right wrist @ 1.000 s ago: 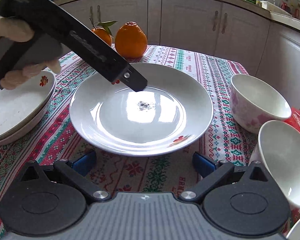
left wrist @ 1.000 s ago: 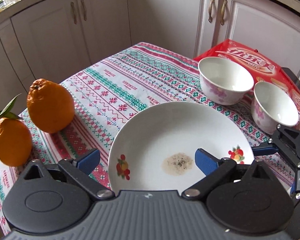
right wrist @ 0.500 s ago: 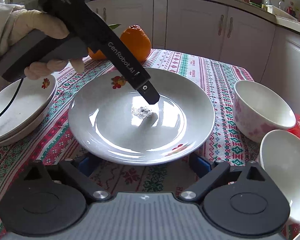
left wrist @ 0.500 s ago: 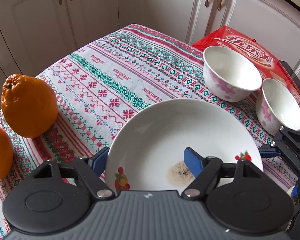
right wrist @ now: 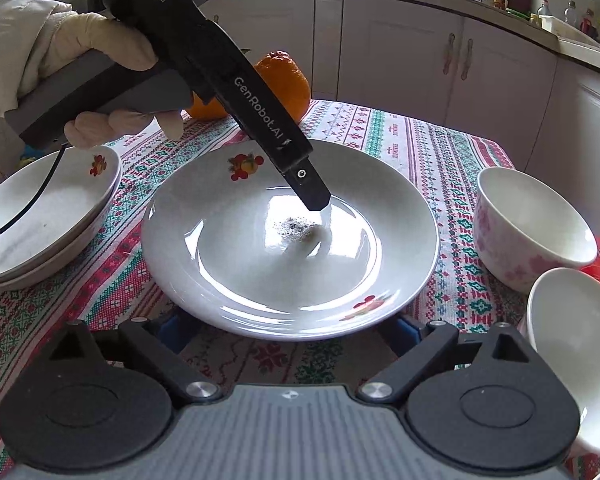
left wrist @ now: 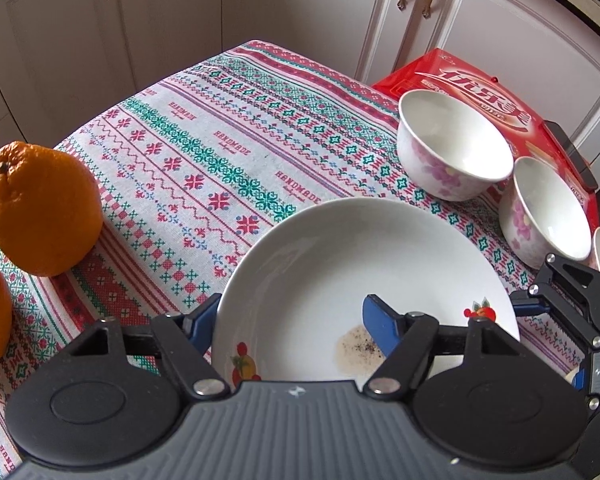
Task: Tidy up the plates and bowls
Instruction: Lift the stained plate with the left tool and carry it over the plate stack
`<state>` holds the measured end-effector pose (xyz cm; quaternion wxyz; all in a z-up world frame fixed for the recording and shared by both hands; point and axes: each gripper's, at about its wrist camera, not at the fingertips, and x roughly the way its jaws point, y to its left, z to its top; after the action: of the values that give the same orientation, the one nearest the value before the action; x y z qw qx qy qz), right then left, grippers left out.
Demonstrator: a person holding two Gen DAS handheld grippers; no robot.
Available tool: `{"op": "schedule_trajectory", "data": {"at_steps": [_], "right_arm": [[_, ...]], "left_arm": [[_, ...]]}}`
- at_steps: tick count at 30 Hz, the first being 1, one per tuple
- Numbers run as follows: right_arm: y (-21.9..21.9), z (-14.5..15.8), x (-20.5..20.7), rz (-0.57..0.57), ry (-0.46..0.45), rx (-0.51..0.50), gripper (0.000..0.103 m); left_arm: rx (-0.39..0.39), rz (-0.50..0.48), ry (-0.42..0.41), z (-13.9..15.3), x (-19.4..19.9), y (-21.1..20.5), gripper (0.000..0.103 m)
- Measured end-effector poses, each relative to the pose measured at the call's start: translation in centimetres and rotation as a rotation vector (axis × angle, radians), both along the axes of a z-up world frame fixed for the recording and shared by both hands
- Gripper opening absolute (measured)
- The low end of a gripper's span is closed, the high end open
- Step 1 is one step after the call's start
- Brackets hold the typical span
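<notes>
A white deep plate (left wrist: 360, 264) (right wrist: 288, 240) with fruit prints and a speckled stain lies on the patterned tablecloth. My left gripper (left wrist: 292, 324) straddles its rim, one blue pad outside the edge and the other inside near the stain. Its jaws are closing and the pads do not pinch the rim. From the right wrist view its inner finger (right wrist: 312, 192) touches the plate's well. My right gripper (right wrist: 288, 330) sits low at the plate's near edge. Its jaws are closing slightly, and the rim hides both fingertips.
Two stacked plates (right wrist: 48, 216) sit at the left. Flowered bowls (left wrist: 452, 144) (left wrist: 548, 208) (right wrist: 532, 228) (right wrist: 576, 352) stand right of the plate, before a red packet (left wrist: 480, 84) carrying a black phone (left wrist: 572, 152). Oranges (left wrist: 40, 208) (right wrist: 288, 84) lie at the table's far edge. A gloved hand (right wrist: 80, 52) holds the left gripper.
The left gripper came forward and tipped down over the plate while its jaws narrowed around the rim. The right jaws narrowed a little, and the plate's near rim now covers their tips.
</notes>
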<state>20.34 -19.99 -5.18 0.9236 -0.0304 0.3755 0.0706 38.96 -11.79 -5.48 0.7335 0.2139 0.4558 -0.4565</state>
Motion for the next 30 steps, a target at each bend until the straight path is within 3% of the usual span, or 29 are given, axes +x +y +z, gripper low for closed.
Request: {"op": "schedule_trajectory", "data": {"at_steps": [17,30], "right_arm": [[1.1,3.4,-2.7,0.064,-0.035,-0.010,0.097],[5.2,5.9,-5.2,0.195,-0.072,-0.008,0.097]], "left_arm": [[-0.058,0.049,-0.037,3.5,-3.7,3.4,0.074],[-0.110,0.171,-0.086,6.7,-8.0,10.4,0.074]]}}
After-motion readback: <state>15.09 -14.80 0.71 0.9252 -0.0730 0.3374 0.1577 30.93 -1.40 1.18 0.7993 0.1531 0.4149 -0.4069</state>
